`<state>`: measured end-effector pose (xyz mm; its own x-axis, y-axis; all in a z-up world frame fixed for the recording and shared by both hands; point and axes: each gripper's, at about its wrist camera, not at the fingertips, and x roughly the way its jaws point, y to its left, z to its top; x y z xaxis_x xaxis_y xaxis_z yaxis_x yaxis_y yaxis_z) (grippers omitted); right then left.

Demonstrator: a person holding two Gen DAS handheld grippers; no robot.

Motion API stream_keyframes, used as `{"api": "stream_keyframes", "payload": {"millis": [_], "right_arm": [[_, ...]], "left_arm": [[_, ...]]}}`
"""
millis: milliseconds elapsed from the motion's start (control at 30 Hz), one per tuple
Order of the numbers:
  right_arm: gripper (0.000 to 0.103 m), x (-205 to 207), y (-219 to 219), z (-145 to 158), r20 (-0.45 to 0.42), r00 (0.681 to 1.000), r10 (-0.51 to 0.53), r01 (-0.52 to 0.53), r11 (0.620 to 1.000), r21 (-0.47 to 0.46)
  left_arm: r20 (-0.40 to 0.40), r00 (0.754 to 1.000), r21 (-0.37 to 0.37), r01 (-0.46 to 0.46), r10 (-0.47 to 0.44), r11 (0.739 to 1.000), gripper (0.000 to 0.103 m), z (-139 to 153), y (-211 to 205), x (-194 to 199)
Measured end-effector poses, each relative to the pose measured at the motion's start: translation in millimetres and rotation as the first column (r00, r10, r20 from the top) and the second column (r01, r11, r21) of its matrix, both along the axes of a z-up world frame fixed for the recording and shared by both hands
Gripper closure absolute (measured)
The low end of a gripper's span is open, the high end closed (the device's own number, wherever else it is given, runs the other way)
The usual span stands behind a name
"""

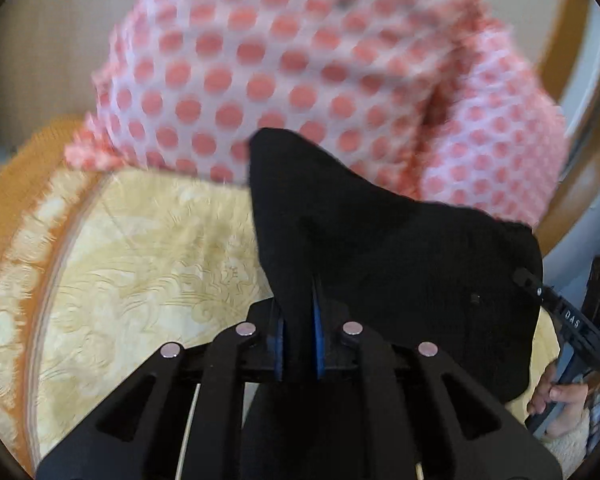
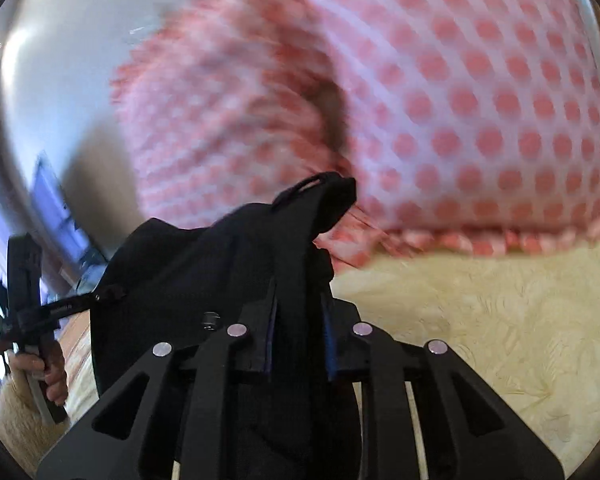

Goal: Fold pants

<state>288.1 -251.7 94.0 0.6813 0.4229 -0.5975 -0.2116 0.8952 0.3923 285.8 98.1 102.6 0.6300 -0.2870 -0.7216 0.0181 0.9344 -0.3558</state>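
We see the pants [image 1: 380,248] stretched between the left tongs [image 1: 298,336] and the right tongs [image 2: 298,336], raised above the bed [image 1: 148,248], with the pillows [image 1: 300,68] lying on the bed behind them.

A bed [image 1: 148,248] lies under a cream cover with a raised swirl pattern, edged in an orange border [image 1: 16,184]; two pink-dotted pillows [image 1: 284,68] are propped at its head; behind stands a pale wall [image 2: 80,60]; a wooden frame [image 1: 572,32] runs alongside.
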Motion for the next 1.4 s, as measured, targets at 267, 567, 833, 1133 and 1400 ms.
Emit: {"api": "stream_keyframes", "payload": {"millis": [267, 567, 833, 1133, 1400], "right_arm": [[0.072, 11, -5, -28, -0.134, 0.986, -0.102, 0.09, 0.992, -0.091], [0.044, -66, 20, -6, -0.044, 0.992, 0.114, -0.115, 0.993, -0.019], [0.02, -77, 18, -15, -0.171, 0.985, 0.027, -0.025, 1.0, 0.011], [0.001, -192, 55, -10, 0.148, 0.987, -0.055, 0.087, 0.972, -0.217], [0.001, -224, 87, -36, 0.17, 0.984, -0.05, 0.106, 0.934, -0.342]], "left_arm": [[-0.122, 0.99, 0.037, -0.069, 0.073, 0.997, 0.079, -41, 2, 24], [0.104, 0.989, -0.002, 0.109, -0.108, 0.994, 0.031, 9, -33, -76], [-0.047, 0.995, 0.039, 0.094, -0.092, 0.995, 0.03, -28, -53, -76], [0.169, 0.985, 0.223, 0.005, -0.044, 0.975, 0.002, -11, -47, -193], [0.178, 0.984, 0.321, -0.037, -0.022, 0.946, 0.002, -41, -53, -241]]}}
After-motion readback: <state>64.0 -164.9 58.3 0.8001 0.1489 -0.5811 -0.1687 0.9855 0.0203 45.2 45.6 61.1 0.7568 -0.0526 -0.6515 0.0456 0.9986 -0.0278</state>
